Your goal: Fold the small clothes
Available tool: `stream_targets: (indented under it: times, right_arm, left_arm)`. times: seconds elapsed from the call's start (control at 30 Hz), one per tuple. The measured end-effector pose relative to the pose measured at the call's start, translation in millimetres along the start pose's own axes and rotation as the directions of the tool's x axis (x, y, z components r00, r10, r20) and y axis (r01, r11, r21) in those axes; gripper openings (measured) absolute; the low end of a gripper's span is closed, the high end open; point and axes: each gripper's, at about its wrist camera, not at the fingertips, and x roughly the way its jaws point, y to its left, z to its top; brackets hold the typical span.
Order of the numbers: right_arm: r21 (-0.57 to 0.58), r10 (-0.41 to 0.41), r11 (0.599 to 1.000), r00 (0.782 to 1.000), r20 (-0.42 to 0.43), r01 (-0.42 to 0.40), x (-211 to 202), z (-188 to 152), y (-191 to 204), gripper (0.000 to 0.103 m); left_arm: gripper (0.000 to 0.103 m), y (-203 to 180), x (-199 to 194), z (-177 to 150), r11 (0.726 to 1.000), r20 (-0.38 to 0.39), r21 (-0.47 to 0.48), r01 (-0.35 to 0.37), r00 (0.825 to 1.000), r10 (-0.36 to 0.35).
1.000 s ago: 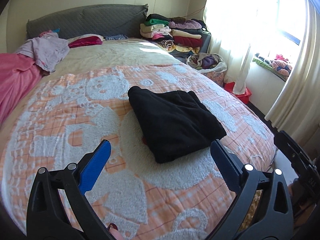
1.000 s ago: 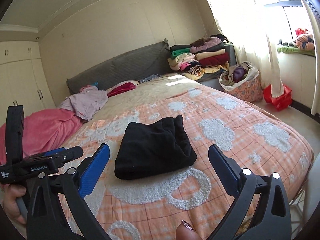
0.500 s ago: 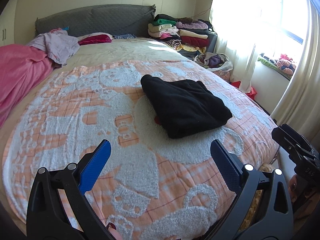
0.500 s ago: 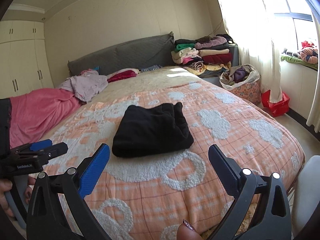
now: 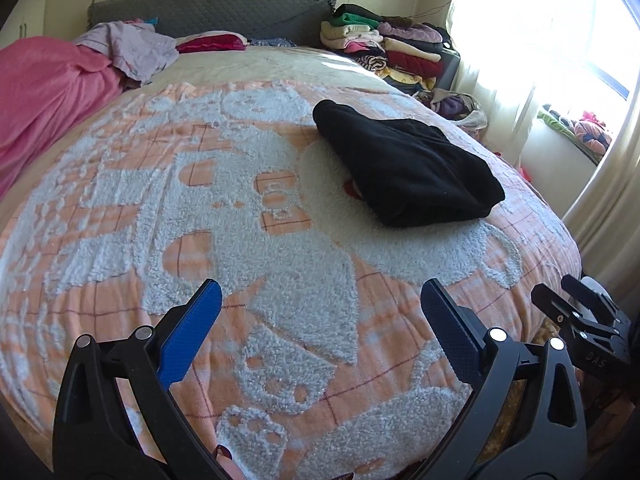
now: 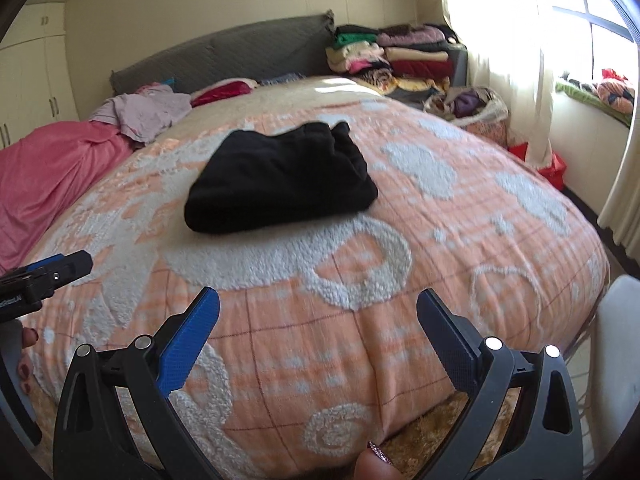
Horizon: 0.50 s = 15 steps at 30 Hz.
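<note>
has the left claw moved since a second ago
Yes. The left claw has pulled back toward the foot of the bed: the black folded garment now sits farther beyond its open tips, and more of the orange blanket shows between.

left gripper (image 5: 320,308): black frame, blue pads, silver screws | right gripper (image 6: 318,312): same | nails: apparently dark-red polish
</note>
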Motion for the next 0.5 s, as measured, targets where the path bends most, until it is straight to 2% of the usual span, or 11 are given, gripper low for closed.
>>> stream_targets:
  times: [0.5]
  right_arm:
    - [-0.032,0.024,0.999,1.0,-0.013,-0.024,6,-3,11,0.098]
  left_arm:
    - [0.093,5,-2,0,1.0,0.002,-0.02,-0.008,1.0,0.008]
